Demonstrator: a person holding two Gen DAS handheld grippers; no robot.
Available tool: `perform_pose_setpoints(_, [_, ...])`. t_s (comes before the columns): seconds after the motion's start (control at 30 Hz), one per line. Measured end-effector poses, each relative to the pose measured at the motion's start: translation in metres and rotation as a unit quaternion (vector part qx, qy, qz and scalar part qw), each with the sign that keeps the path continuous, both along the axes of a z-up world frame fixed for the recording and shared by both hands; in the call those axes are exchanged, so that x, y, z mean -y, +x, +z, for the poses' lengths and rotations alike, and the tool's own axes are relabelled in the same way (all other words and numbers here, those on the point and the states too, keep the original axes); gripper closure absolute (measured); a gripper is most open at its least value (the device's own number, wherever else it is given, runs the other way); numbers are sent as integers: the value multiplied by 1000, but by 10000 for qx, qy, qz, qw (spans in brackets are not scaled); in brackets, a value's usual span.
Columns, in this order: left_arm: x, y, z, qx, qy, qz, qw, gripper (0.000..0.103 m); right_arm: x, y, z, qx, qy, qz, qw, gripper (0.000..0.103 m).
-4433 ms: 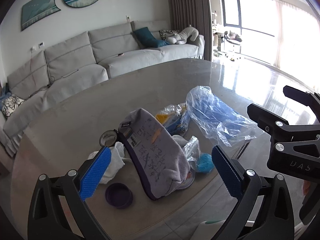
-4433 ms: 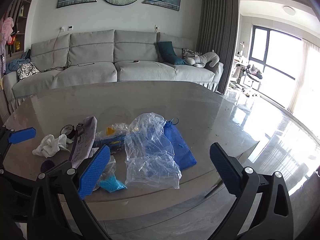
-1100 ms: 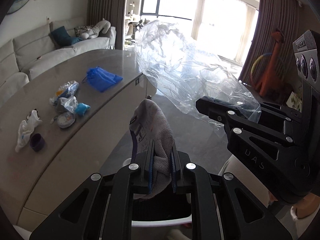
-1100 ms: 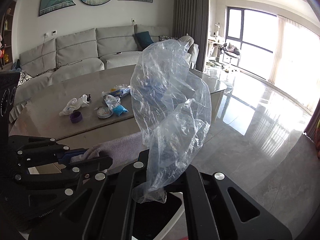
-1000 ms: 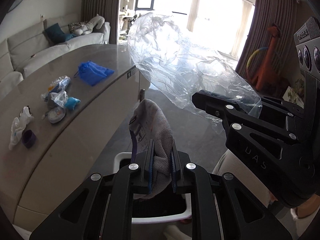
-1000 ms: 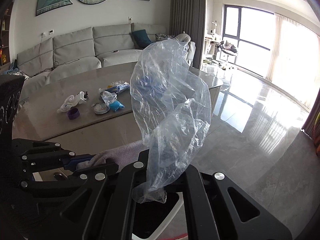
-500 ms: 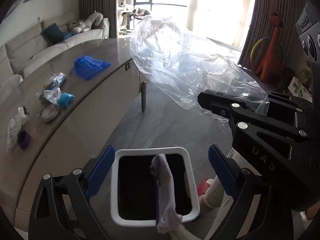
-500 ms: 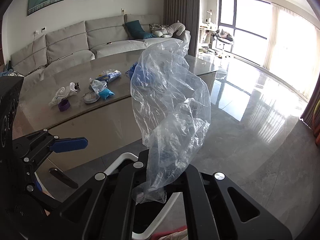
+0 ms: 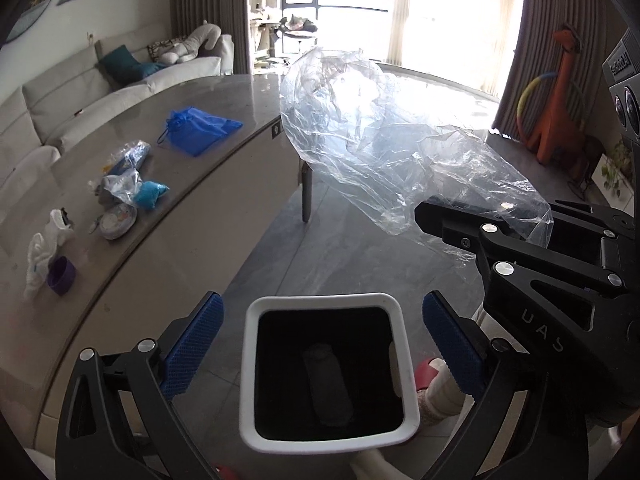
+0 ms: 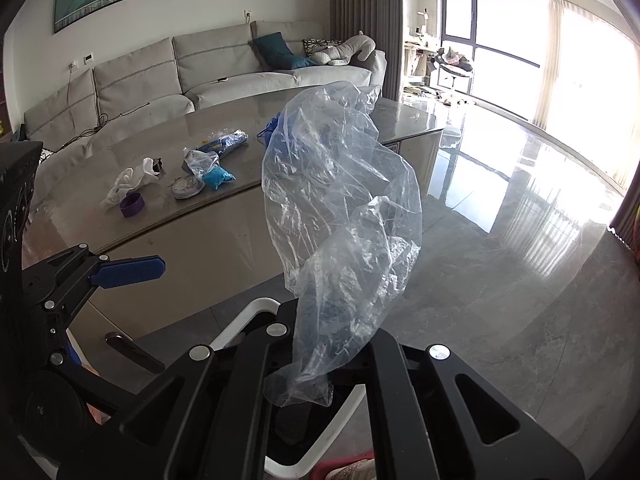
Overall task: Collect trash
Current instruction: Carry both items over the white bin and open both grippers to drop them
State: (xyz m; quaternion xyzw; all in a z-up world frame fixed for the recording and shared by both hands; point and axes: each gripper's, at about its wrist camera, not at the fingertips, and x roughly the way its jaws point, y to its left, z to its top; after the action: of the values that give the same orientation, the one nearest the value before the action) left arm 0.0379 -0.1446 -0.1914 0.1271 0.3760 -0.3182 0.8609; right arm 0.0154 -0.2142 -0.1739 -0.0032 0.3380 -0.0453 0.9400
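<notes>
Hovering over a white-rimmed trash bin (image 9: 326,376), the left gripper (image 9: 322,350) has its blue-padded fingers (image 9: 192,350) spread wide apart with nothing between them. Down in the dark interior of the bin lies a grey pouch (image 9: 328,386), flat on the bottom. Just to the right of it, the right gripper (image 10: 316,364) has its jaws closed tight on the lower end of a crumpled clear plastic bag (image 10: 344,216), which rises upright from the pinch and billows out above it; in the left wrist view the same bag (image 9: 384,148) reaches leftward over the floor, above and beyond the bin. The bin stands on the grey tiled floor just beside a curved grey table (image 9: 224,120). More litter sits on the tabletop, well apart from both grippers: a blue mesh pouch (image 9: 200,132) toward the far end, a blue and clear wrapper (image 9: 130,156), a small clear bag with a blue lump (image 9: 150,194) beside it, a round lid (image 9: 118,216), a crumpled white tissue (image 9: 44,248) and a purple cap (image 9: 61,276) touching the tissue. Beyond the table is a grey sofa (image 10: 200,68).
</notes>
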Motion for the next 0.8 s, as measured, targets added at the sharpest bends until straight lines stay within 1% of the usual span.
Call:
perform_pose_setpoints(0.13, [-5,6,-2,36,111,147,9998,5,5,-2,-4,-40,119,-22,9999,98])
perform_pose_setpoints(0.23, [-15,11,-6,206,281,338,9988,5,8,-5,-11,-106,339,-79,9993,98])
perform_pose_setpoints(0.33, [-31,18,-12,199,281,622,9975,5,7,-7,-31,-299,470,-65,9984,98])
perform_pose_setpoints(0.43, [-42,26,-16,161,345,824,9959,5,-2,-6,-58,-623,721,19,9954,98])
perform_pose_setpoints(0.57, [-49,32,-17,127,351,936,9949,5,-21,-3,-91,-1046,826,128,9910,98])
perform_pose_setpoints(0.63, [-52,31,-18,165,384,973,9944,5,-26,3,-109,-1347,943,142,9863,98])
perform_pose_setpoints(0.7, [-53,32,-18,170,406,996,9941,5,-30,8,-123,-1541,1049,118,9824,98])
perform_pose_setpoints(0.8, [-56,34,-19,136,415,1023,9938,5,-34,9,-130,-1607,1045,178,9813,98])
